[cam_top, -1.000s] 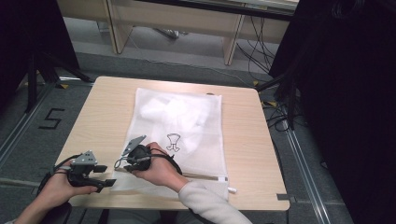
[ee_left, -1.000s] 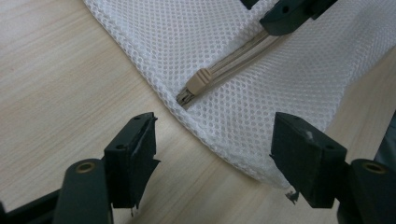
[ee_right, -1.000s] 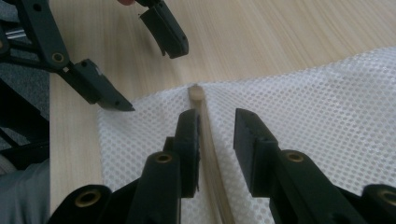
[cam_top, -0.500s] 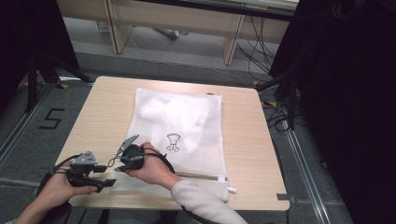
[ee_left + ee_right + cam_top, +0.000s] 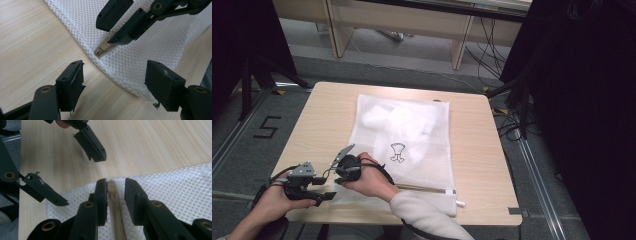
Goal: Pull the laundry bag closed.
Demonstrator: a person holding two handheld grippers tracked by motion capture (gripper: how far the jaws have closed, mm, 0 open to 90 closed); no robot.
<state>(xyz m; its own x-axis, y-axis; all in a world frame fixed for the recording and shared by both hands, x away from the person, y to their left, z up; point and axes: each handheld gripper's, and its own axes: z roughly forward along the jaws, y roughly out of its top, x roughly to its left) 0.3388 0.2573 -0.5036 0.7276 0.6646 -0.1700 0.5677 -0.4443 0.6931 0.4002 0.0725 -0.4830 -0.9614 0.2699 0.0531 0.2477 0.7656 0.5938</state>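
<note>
Closing on the zipper pull (image 5: 111, 187) at the near-left corner of the white mesh laundry bag (image 5: 412, 127), the right hand-held gripper (image 5: 113, 185) has its jaws narrowed around the tan tab; they have just been closing, the pull sits between them, one pad looks against it and the other shows a thin gap, so no firm pinch yet. The bag lies flat on the bench (image 5: 492, 150), zipper edge along its near side, a small black printed mark near its middle, bunched white contents toward its far end. The left hand-held gripper (image 5: 113, 82) hangs wide open just off the same bag corner, empty, one jaw over bare wood, the other over the mesh edge. Risks, as judged: the tab is small and slick and could slip out sideways if the jaws finish off-centre; mesh could get nipped together with the tab and jam the slider; with the corner unpinned, the whole bag may drag instead of the zipper running. Pose: right hand (image 5: 372, 177) reaches across to the left of the bag's corner, wrist low, jaws angled down; left hand (image 5: 279, 197) rests low just outside that corner, pointing toward it.
</note>
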